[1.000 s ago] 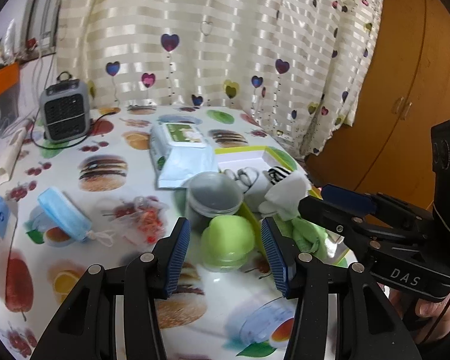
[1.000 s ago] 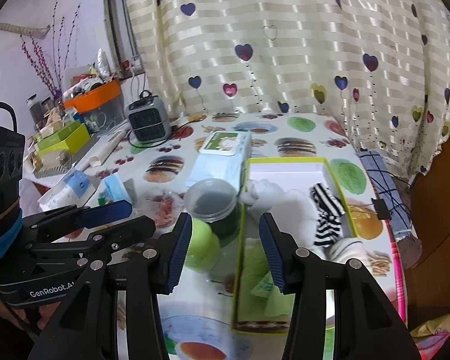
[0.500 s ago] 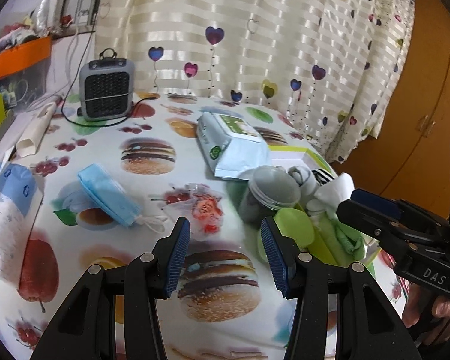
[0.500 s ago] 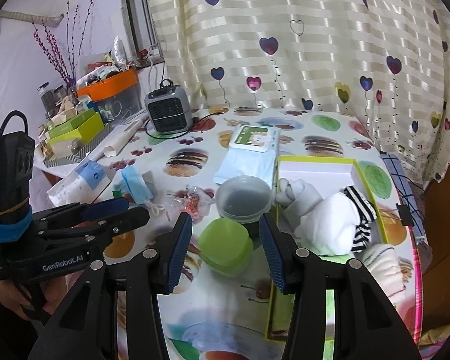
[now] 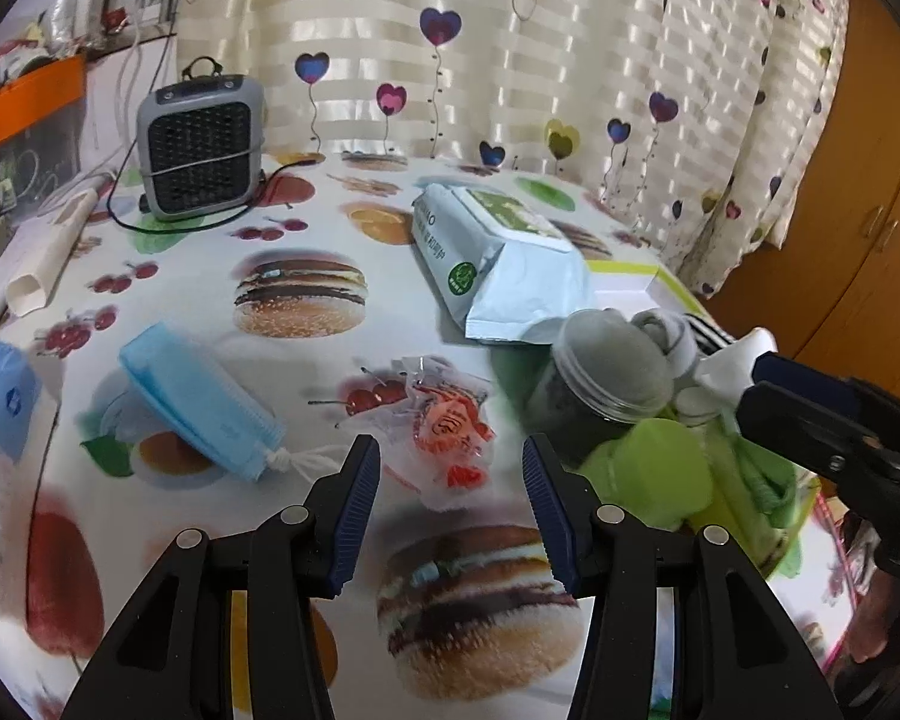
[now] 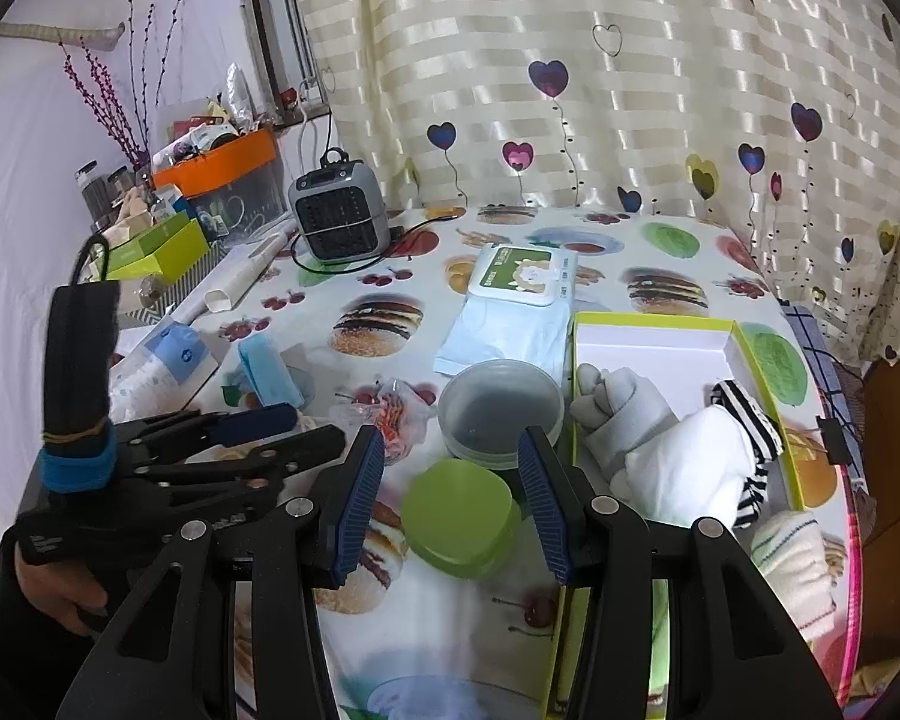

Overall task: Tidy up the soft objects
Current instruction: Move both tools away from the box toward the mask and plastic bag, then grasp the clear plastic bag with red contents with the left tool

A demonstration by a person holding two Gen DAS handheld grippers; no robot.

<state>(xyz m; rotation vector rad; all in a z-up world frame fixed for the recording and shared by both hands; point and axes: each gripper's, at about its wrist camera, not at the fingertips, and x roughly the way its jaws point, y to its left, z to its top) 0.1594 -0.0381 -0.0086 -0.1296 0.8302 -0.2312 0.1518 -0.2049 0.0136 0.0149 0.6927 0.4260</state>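
Blue ribbed pads line both grippers, and each is seen with its jaws spread wide and nothing between them. The left gripper (image 5: 451, 507) is held above the table (image 5: 306, 360), whose cloth is printed with burgers and fruit; just ahead of its fingertips lies a crinkled clear snack packet (image 5: 447, 429) with red print. The right gripper (image 6: 450, 498) is held over a green lidded tub (image 6: 462, 516), which is framed between the fingers but not touched. Directly behind the tub stands a clear round container (image 6: 501, 411) with a dark interior.

The soft objects are gathered in a lime-edged box (image 6: 654, 319) at the right edge of the table. A grey sock bundle (image 6: 621, 408), a white sock bundle (image 6: 687, 468) and a black-and-white striped sock (image 6: 750, 426) are seen pressed together inside it, the far part of the box being bare white. A cream sock bundle (image 6: 792, 564) with thin stripes lies at the box's near right corner; whether it rests inside cannot be told.

A wet-wipes pack (image 6: 519, 300) lies touching the box's far left corner. A folded blue face mask (image 5: 201, 402) rests toward the left edge, and a grey fan heater (image 5: 201, 147) stands at the far left.
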